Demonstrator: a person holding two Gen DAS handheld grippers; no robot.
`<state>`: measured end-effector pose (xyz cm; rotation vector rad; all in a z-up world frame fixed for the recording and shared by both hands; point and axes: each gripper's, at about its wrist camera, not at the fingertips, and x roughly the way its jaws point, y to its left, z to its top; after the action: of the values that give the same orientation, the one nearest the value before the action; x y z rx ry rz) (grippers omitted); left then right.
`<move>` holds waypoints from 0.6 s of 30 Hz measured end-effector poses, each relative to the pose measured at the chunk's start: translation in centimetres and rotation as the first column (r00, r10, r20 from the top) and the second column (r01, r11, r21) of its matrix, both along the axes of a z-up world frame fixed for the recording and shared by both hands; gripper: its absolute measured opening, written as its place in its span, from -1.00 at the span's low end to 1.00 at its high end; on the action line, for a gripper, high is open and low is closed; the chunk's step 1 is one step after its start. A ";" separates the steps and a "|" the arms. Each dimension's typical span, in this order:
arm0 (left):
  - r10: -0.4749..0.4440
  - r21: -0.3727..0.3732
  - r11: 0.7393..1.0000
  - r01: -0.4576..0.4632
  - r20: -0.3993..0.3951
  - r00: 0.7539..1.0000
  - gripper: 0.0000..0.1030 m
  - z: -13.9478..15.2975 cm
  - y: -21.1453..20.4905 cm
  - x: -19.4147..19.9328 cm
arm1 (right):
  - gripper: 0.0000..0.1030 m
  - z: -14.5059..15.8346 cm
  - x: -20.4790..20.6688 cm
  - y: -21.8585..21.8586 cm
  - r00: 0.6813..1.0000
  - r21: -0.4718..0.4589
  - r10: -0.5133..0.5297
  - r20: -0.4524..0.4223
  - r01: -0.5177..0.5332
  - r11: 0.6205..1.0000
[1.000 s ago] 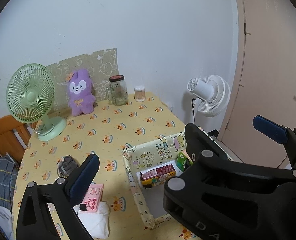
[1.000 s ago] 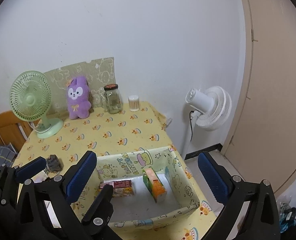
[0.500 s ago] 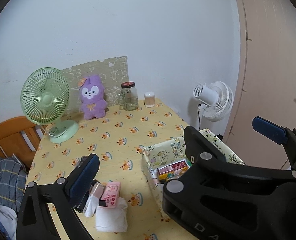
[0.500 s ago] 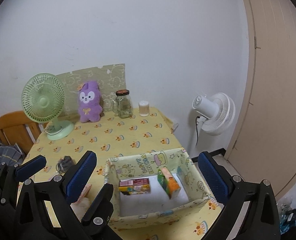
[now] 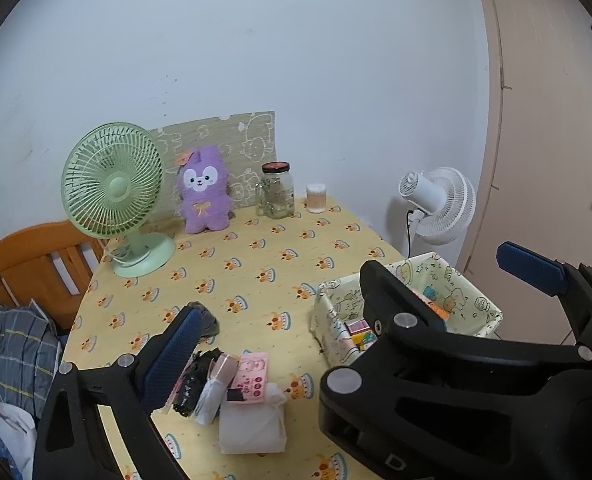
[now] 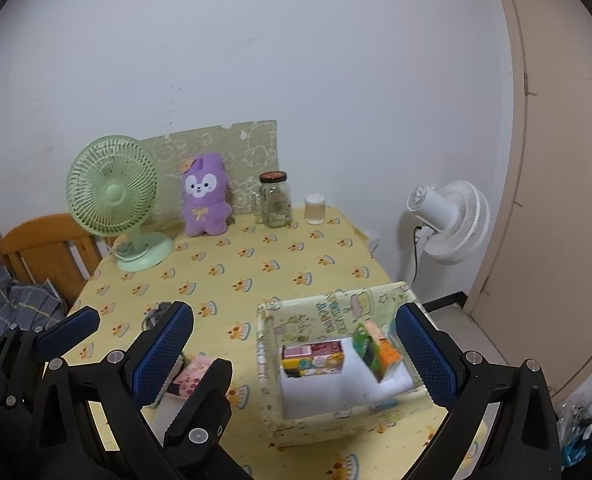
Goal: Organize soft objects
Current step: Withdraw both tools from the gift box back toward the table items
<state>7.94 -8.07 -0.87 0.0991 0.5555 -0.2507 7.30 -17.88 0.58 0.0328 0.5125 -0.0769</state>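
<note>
Blue ribbed pads line both tools: the left gripper (image 5: 347,300) and the right gripper (image 6: 294,350) gape wide, holding nothing. Just ahead of the left one lies a heap of soft packets (image 5: 232,384), pink, black and white, on the yellow printed tablecloth (image 5: 256,264). Below the right gripper's spread fingers sits a floppy fabric basket (image 6: 296,428) holding two glossy cartons (image 6: 313,358).

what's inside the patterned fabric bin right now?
In the fabric bin: a red carton lying flat and a green-orange carton, tilted, on a white base. The near wall hides the front floor.
</note>
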 end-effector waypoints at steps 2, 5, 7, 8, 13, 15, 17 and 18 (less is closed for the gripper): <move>0.006 -0.001 1.000 -0.006 0.004 1.000 0.91 -0.1 0.5 -0.1 | 0.99 -0.1 -0.1 0.5 1.000 0.000 0.006 0.004 -0.006 1.000; 0.008 -0.003 1.000 -0.008 0.007 1.000 0.87 -0.1 1.2 -0.3 | 0.99 -0.2 -0.1 1.2 1.000 0.001 0.013 0.006 -0.013 1.000; 0.010 -0.005 1.000 -0.010 0.005 1.000 0.85 -0.3 1.6 -0.3 | 0.99 -0.4 -0.1 1.6 1.000 0.004 0.019 0.003 -0.019 1.000; 0.012 -0.006 1.000 -0.012 0.001 1.000 0.84 -0.4 1.9 -0.3 | 0.99 -0.6 -0.1 1.9 1.000 0.005 0.024 -0.001 -0.024 1.000; 0.037 0.003 0.999 -0.037 0.003 0.999 0.79 -1.2 3.2 -0.4 | 0.99 -1.4 -0.1 2.9 0.999 0.007 0.039 -0.001 -0.039 0.999; 0.052 0.000 0.999 -0.052 -0.004 0.999 0.75 -1.5 3.7 -0.5 | 0.99 -1.8 -0.2 3.5 0.999 0.006 0.045 0.005 -0.045 0.999; 0.068 -0.009 0.998 -0.068 -0.019 0.997 0.73 -2.0 4.4 -0.5 | 0.98 -2.0 -0.2 4.0 0.998 0.005 0.059 0.005 -0.059 0.998; 0.072 -0.010 0.997 -0.072 -0.021 0.997 0.71 -2.1 4.5 -0.6 | 0.98 -2.2 -0.2 4.2 0.998 0.002 0.064 0.007 -0.064 0.998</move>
<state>7.37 -3.56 -3.00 0.0662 0.5771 -0.1847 7.07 -13.65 -1.62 0.0189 0.5067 -0.0137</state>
